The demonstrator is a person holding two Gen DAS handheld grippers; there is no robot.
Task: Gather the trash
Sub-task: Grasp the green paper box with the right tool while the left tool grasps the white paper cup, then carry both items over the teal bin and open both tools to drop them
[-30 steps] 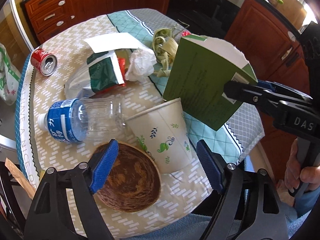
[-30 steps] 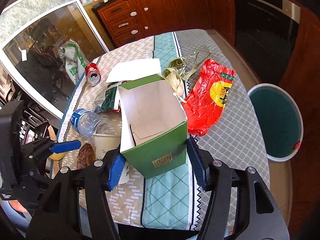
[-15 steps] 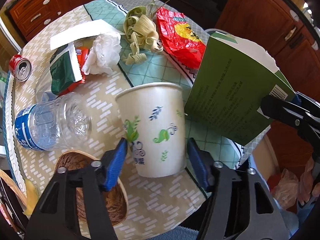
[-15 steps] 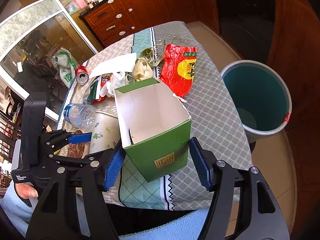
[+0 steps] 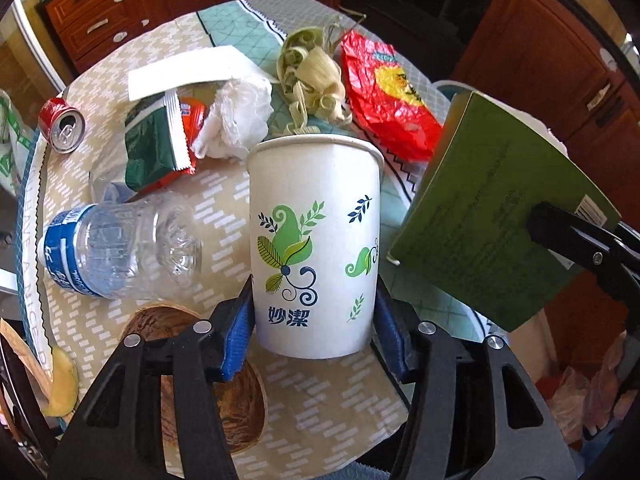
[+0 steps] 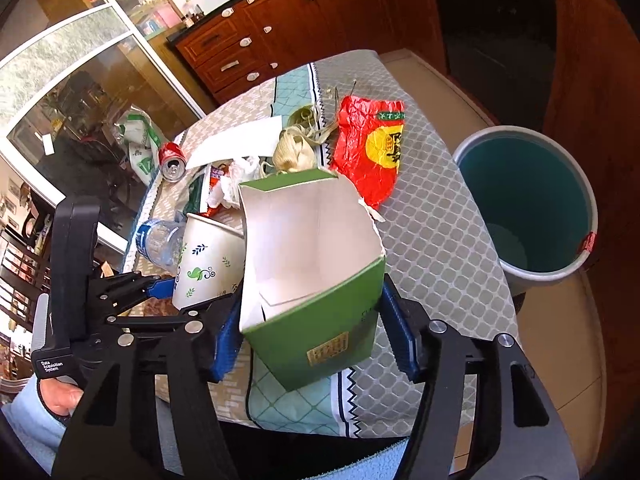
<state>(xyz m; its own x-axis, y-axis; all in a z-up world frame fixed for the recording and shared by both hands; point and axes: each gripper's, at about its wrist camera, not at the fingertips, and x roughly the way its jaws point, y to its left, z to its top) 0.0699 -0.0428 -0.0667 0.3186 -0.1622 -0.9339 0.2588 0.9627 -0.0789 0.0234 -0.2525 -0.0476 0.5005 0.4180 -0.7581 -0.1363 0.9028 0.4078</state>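
My left gripper is shut on a white paper cup with green leaf prints, held upright above the table. The cup also shows in the right wrist view. My right gripper is shut on an open green carton, held over the table's near edge; the carton shows at the right of the left wrist view. A teal trash bin stands on the floor to the right of the table.
On the table lie a clear water bottle, a red can, a green snack bag, crumpled white plastic, dried husks, a red wrapper, white paper and a brown bowl.
My left gripper closed on the paper cup and lifted it upright. My right gripper carried the green carton toward the table's near right edge, closer to the bin.
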